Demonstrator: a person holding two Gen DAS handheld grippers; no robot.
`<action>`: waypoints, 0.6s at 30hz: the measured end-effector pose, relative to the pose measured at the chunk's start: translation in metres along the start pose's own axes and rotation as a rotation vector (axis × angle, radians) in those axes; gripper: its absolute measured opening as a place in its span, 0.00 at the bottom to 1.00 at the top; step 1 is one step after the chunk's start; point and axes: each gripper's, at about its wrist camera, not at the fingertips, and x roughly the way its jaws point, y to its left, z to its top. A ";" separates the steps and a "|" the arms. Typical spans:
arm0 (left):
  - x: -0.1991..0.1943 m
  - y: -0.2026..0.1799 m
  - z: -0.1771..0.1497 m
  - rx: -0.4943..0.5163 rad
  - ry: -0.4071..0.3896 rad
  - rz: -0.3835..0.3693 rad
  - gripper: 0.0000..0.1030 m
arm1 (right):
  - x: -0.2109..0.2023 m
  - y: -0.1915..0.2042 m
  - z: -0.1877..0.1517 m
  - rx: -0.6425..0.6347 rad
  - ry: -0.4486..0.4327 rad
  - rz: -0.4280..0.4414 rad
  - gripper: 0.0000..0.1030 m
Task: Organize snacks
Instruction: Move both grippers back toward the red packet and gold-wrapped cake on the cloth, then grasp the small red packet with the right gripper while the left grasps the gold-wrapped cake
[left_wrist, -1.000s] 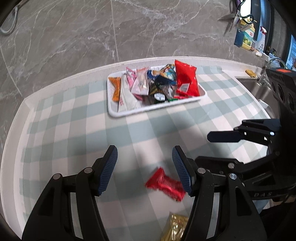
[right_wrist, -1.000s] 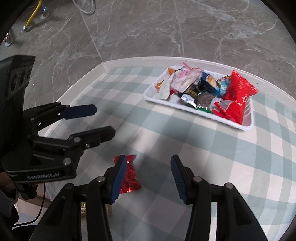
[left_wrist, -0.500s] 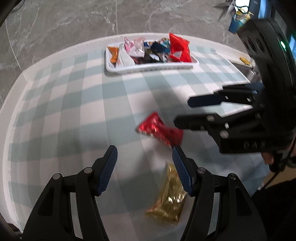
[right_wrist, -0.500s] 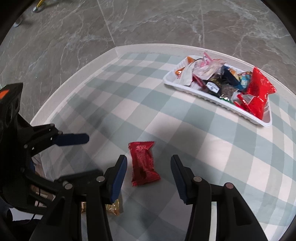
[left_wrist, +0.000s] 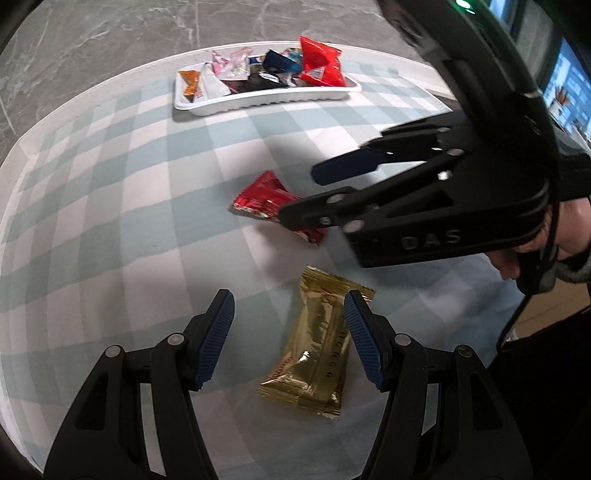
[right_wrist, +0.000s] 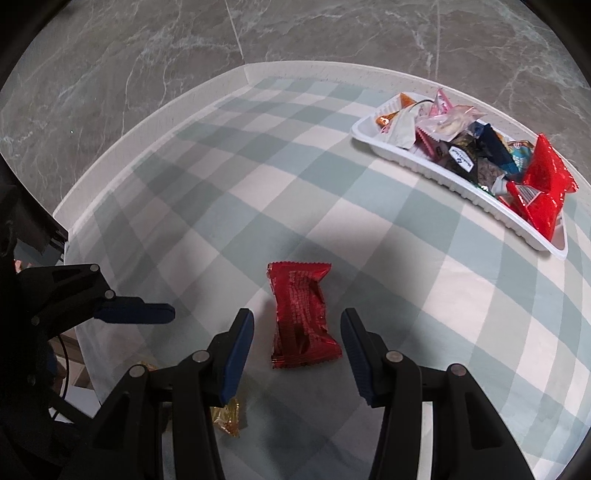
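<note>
Both grippers tilt steeply down over the checked tablecloth (left_wrist: 110, 192). The left gripper (left_wrist: 288, 339) hangs with fingers spread and empty around the gold snack packet (left_wrist: 314, 343). The right gripper (right_wrist: 297, 354) likewise straddles the red snack packet (right_wrist: 301, 314), untouched, well short of the white tray (right_wrist: 458, 184) of snacks.

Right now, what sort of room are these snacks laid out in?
Probably a home kitchen or dining corner: a table under a checked tablecloth, a grey marble-look floor, and a white tray heaped with wrapped snacks.
</note>
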 end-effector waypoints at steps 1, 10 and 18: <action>0.001 -0.002 -0.001 0.008 0.003 -0.006 0.58 | 0.002 0.000 0.000 -0.002 0.003 -0.001 0.51; 0.015 -0.018 -0.004 0.091 0.035 -0.019 0.58 | 0.016 -0.001 0.001 -0.014 0.029 -0.011 0.51; 0.027 -0.023 -0.007 0.134 0.062 0.003 0.58 | 0.024 0.000 0.006 -0.034 0.036 -0.022 0.51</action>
